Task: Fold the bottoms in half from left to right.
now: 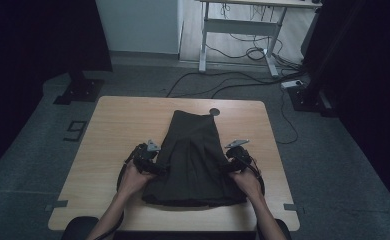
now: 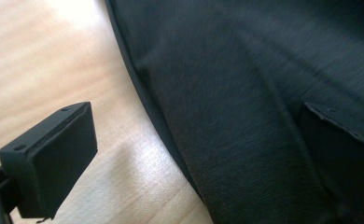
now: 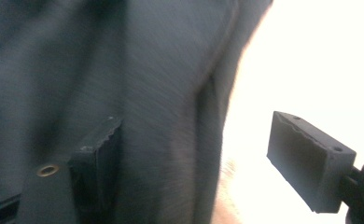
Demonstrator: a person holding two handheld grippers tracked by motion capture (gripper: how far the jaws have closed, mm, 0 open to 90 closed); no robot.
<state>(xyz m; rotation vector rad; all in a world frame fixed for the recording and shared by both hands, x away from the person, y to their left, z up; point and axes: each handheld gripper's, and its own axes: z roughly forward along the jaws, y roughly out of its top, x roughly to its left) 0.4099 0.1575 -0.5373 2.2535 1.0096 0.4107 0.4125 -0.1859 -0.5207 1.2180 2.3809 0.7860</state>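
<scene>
The dark folded cloth garment [image 1: 193, 160] lies mid-desk on the pale wooden desk [image 1: 108, 130]. Left tool [image 1: 150, 165] and right tool [image 1: 233, 162] stand wide, each straddling a side edge, nothing pinched. Both should probably bite evenly, catching every layer.

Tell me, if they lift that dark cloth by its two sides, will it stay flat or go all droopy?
Probably droopy. The dark cloth lies limp with soft folds on the table, so its middle would likely sag. It looks thin, so likely light. The left gripper and right gripper both stand open at its edges.
</scene>
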